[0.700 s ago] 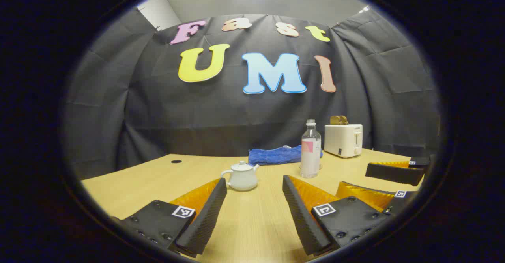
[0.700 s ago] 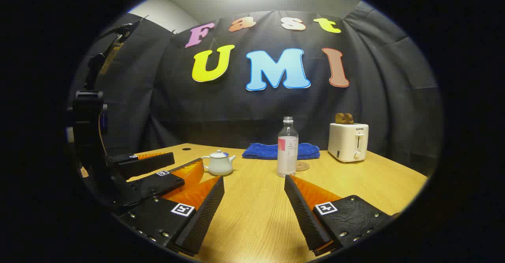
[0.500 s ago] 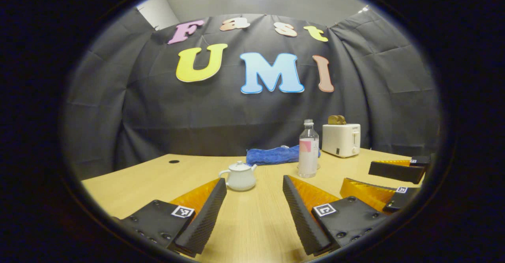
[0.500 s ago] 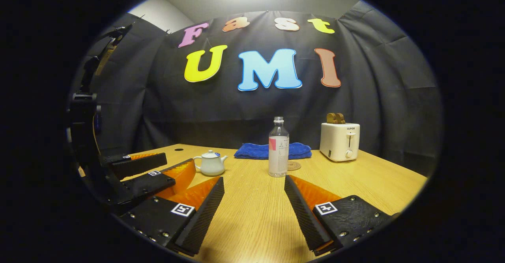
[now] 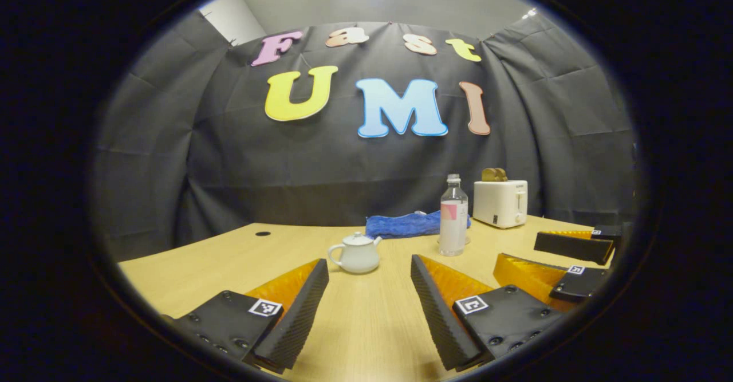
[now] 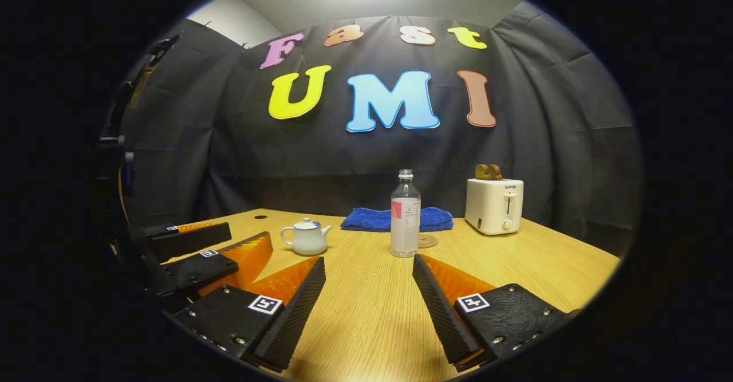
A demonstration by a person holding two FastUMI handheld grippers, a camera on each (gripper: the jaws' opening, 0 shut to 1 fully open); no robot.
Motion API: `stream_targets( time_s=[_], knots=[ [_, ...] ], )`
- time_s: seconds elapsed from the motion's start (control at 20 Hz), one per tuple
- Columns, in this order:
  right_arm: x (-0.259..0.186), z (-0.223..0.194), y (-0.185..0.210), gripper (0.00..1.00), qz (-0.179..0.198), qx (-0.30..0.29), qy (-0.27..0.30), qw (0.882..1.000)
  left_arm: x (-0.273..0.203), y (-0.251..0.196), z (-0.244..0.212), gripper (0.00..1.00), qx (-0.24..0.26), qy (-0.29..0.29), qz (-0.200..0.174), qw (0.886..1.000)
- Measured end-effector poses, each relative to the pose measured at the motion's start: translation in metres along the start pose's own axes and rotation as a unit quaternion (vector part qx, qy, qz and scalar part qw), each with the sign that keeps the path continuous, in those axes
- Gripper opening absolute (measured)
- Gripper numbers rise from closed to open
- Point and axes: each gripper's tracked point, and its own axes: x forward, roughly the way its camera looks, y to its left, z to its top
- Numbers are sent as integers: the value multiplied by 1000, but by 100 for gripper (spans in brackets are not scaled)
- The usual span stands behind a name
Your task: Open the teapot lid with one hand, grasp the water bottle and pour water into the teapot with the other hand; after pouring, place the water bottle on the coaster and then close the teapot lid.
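Both hand-held grippers gape apart above table, teapot lidded.

left gripper view: we look low across the table toward the back wall, teapot nearer | right gripper view: same heading, further right | shared: teapot, water bottle, toaster

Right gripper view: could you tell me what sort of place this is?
Probably a staged recording booth, not a real kitchen: black cloth wall, one wooden table, and household props, namely teapot, water bottle and toaster.
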Motion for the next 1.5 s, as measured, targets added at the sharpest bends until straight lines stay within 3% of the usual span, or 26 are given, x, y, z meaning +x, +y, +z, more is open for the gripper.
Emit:
stream_targets(
  time_s=[0.4, 0.8, 1.25, 1.5],
  knots=[
    [1, -1, -3, 95, -10, 2, 2, 1000, 0, 3, -3, 97, 2, 4, 11, 1000],
    [10, 1, -8, 95, -20, 2, -1, 1000, 5, -9, -1, 98, 0, -1, -21, 1000],
    [63, 40, -31, 95, -50, -13, -21, 998, 72, 4, 11, 95, -49, 6, -36, 998],
    [103, 57, -42, 95, -55, -15, -16, 998, 123, 11, 24, 95, -38, 15, -50, 998]
  ],
)
